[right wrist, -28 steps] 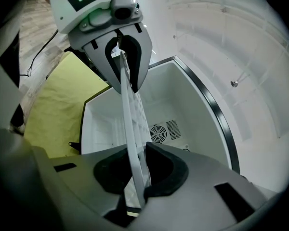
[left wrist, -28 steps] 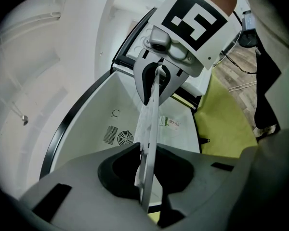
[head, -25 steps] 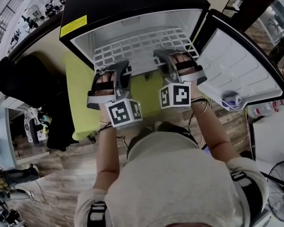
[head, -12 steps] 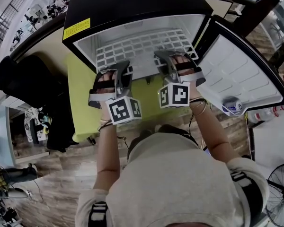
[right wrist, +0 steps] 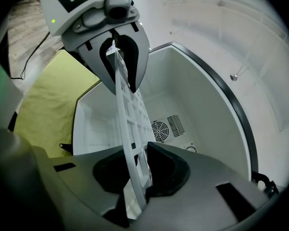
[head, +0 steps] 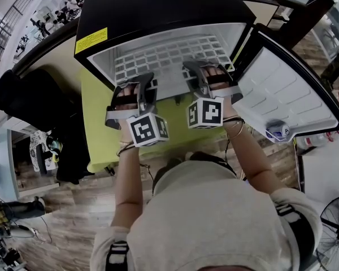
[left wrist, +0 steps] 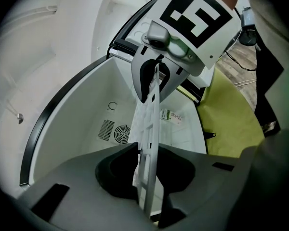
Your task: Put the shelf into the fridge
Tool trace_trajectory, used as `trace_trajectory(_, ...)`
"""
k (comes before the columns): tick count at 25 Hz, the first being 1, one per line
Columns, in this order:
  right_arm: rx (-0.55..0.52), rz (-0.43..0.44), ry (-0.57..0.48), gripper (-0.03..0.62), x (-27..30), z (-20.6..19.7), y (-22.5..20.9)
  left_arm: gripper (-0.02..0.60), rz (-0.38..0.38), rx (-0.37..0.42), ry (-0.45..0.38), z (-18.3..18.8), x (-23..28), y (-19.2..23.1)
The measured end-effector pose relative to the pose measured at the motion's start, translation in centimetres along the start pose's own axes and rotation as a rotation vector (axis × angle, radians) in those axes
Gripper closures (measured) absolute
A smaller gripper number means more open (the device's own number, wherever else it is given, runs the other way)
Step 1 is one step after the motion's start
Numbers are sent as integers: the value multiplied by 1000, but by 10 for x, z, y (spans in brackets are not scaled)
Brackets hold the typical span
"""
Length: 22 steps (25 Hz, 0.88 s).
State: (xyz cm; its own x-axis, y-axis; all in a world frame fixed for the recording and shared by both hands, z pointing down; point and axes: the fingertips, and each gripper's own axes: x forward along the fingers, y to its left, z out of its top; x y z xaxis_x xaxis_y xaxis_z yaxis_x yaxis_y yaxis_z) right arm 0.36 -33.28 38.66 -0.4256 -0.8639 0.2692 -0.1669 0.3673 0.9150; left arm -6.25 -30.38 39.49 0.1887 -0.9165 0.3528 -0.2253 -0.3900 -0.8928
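Note:
A white grid shelf [head: 169, 52] lies level inside the small black fridge [head: 158, 4], with its front edge at the opening. My left gripper [head: 138, 81] is at the shelf's front left and my right gripper [head: 200, 68] at its front right. In the left gripper view the shelf [left wrist: 150, 119] runs edge-on between the jaws of the left gripper [left wrist: 147, 154]. These jaws are opening and the pads look just off it. In the right gripper view the shelf [right wrist: 127, 119] also passes between the opening jaws of the right gripper [right wrist: 135, 160], with a slim gap on one side.
The fridge door [head: 282, 89] stands swung open to the right, with a can [head: 276, 127] in its lower rack. The fridge sits on a yellow-green table [head: 96, 123]. A round vent [left wrist: 120, 133] is in the fridge's back wall. A dark chair [head: 28, 95] stands at the left.
Both grippers have stayed at the shelf's front edge. The shelf sits slightly deeper in the fridge. The view has drifted a little.

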Motion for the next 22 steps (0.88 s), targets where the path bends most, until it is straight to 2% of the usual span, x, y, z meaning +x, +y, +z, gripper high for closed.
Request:
trace_trajectory(7, -7, 2, 13, 520, 13, -3, -2, 499, -35, -8, 44, -6, 14, 1)
trace_trajectory(22, 1, 6, 32, 505, 37, -8, -5, 485, -46, -2, 101, -14, 36, 8)
